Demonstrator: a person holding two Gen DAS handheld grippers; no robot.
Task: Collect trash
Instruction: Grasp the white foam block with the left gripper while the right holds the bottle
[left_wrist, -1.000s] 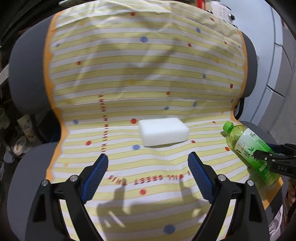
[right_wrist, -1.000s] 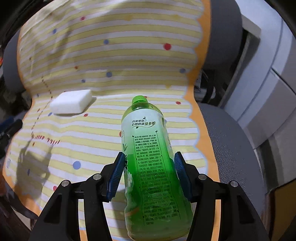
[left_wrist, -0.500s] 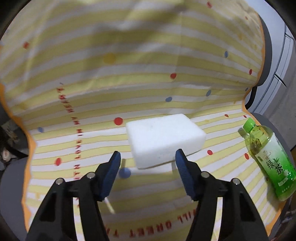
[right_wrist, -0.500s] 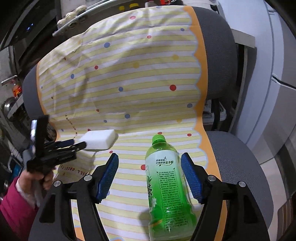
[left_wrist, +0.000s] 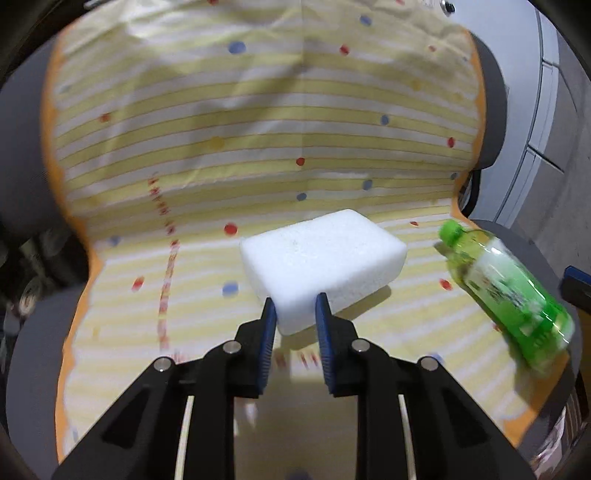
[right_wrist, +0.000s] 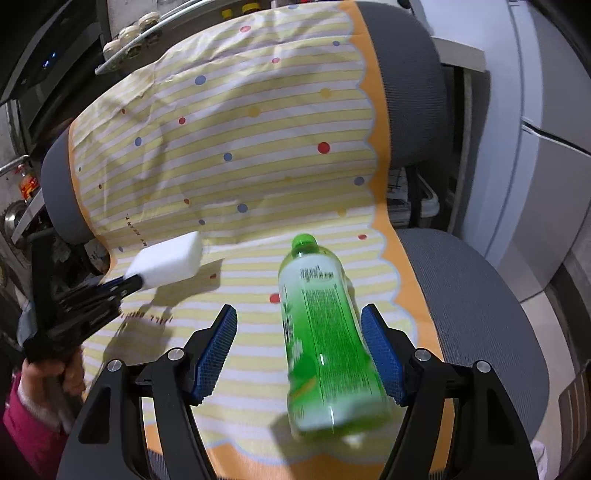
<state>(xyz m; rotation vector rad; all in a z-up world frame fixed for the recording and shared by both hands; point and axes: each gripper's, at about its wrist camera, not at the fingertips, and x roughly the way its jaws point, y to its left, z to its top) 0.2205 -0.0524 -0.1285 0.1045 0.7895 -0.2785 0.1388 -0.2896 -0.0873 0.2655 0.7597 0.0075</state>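
Observation:
A white foam block (left_wrist: 325, 258) hangs just over the seat, and its near corner is pinched in my left gripper (left_wrist: 294, 317), whose jaws are closing on it. The right wrist view shows the same block (right_wrist: 166, 264) held up off the cloth by the left gripper (right_wrist: 133, 284). A green tea bottle (right_wrist: 325, 332) lies on the seat with its cap pointing away. My right gripper (right_wrist: 299, 314) is open around it, with a wide gap on the left side. The bottle (left_wrist: 509, 295) is blurred at the right of the left wrist view.
A yellow striped cloth (right_wrist: 240, 147) with coloured dots covers the grey office chair (right_wrist: 461, 295). White cabinets (right_wrist: 546, 184) stand to the right of the chair. Shelves with clutter are at the far left. A hand in a pink sleeve (right_wrist: 33, 424) holds the left gripper.
My left gripper moved in on the foam block, closed on its corner and raised it. My right gripper opened off the bottle and drew back and up; the bottle lies on the seat.

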